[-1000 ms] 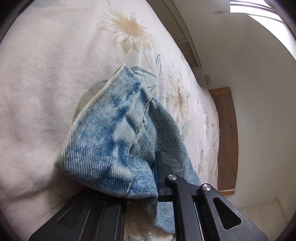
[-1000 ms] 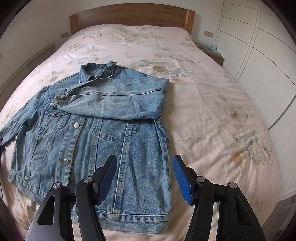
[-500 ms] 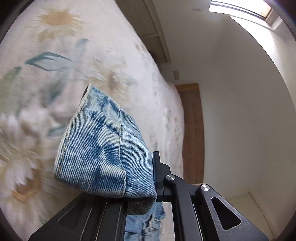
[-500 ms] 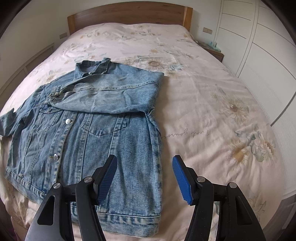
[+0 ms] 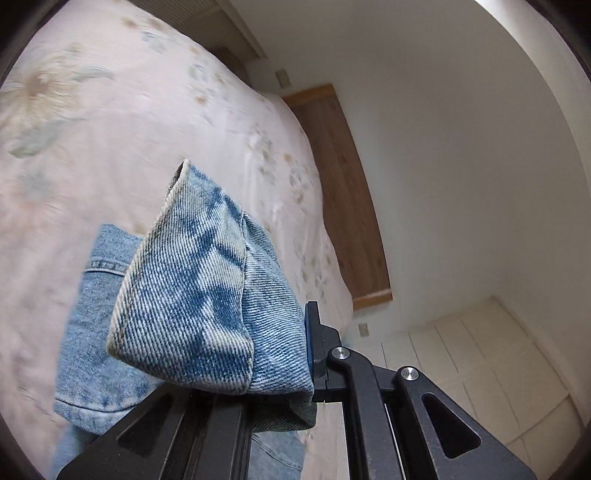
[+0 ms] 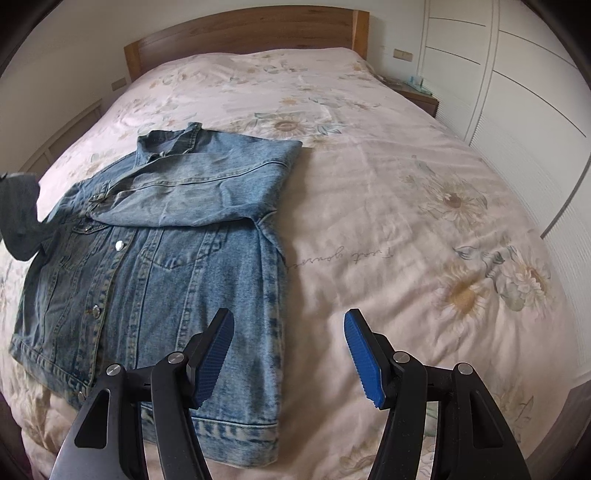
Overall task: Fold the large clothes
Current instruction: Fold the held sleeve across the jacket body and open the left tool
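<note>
A floral bedspread point(image 6: 369, 184) covered the bed; beyond it stood a wooden headboard point(image 6: 240, 33). Left gripper point(image 5: 295, 354) clamped the denim jacket's point(image 6: 166, 258) sleeve cuff point(image 5: 199, 295); right gripper's point(image 6: 288, 350) jaws stood apart, empty.

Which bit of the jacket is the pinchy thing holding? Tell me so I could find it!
Start at the big bed with the flowery cover, where a blue denim jacket lies. One sleeve is already folded flat across its chest. The held bit is the other sleeve's cuff, lifted off the bed and pinched in the left gripper, unlike everything else, which lies flat.
</note>
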`<state>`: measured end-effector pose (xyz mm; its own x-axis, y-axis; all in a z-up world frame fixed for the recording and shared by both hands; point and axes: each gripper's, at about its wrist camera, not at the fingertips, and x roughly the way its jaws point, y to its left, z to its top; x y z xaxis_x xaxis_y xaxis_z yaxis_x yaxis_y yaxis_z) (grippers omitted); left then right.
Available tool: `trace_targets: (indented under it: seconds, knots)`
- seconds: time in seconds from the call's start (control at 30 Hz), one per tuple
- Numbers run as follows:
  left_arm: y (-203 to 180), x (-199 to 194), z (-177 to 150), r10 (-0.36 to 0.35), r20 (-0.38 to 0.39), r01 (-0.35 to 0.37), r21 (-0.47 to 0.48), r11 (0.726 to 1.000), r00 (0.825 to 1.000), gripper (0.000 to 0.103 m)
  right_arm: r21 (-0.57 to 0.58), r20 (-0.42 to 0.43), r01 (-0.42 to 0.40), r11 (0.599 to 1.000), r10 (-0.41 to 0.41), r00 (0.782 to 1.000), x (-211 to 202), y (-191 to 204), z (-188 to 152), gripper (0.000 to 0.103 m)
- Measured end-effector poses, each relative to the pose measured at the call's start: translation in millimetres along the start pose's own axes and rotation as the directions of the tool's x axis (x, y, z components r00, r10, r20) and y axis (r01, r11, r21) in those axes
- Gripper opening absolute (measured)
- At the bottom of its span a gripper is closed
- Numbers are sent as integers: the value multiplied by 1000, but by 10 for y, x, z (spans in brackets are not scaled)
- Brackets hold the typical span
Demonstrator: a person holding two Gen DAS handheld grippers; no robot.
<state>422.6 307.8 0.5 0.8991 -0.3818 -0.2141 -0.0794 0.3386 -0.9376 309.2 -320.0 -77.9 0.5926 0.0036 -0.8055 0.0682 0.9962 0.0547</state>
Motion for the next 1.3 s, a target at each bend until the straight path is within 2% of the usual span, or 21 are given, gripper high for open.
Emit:
trace_targets:
  seconds: [0.2, 0.3, 0.43, 0.63, 0.73, 0.8, 0.93, 1.0, 1.13, 1.3]
  knots:
    - [-420, 570, -558, -12, -115, 24, 106, 994, 993, 3, 23, -13, 2, 1000, -2, 1000, 19, -239, -68, 64]
    - [-528, 861, -827, -9, -179, 35, 142, 989, 984, 3, 33, -18, 8, 999, -7, 1000, 24, -354, -93, 64]
    - [-546, 1241, -1232, 11, -272, 39, 178, 983, 962, 3, 47, -24, 14, 999, -13, 1000, 48, -476, -124, 64]
    - [-389, 1702, -1972, 95, -401, 2, 234, 972, 911, 3, 70, -51, 16, 997, -13, 999, 129, -608, -190, 64]
    - [-174, 1820, -2282, 166, -446, -48, 265, 963, 879, 3, 77, -66, 18, 997, -13, 998, 175, -647, -228, 64]
    - [-5, 1872, -2442, 224, -473, -83, 301, 950, 852, 3, 83, -75, 17, 996, -10, 997, 210, -661, -245, 64]
    - [118, 1971, -2780, 319, -510, -123, 380, 917, 799, 4, 81, -89, 8, 997, -1, 996, 285, -642, -258, 64]
    - [141, 2017, -2871, 346, -518, -125, 414, 902, 782, 4, 72, -96, 3, 997, 4, 995, 317, -599, -258, 64]
    - [-33, 2118, -3036, 427, -477, -132, 535, 834, 768, 5, 53, -103, -8, 999, 13, 995, 357, -505, -256, 64]
    - [-245, 2181, -3329, 529, -396, -125, 701, 702, 750, 5, 51, -107, -17, 999, 22, 994, 395, -471, -248, 64]
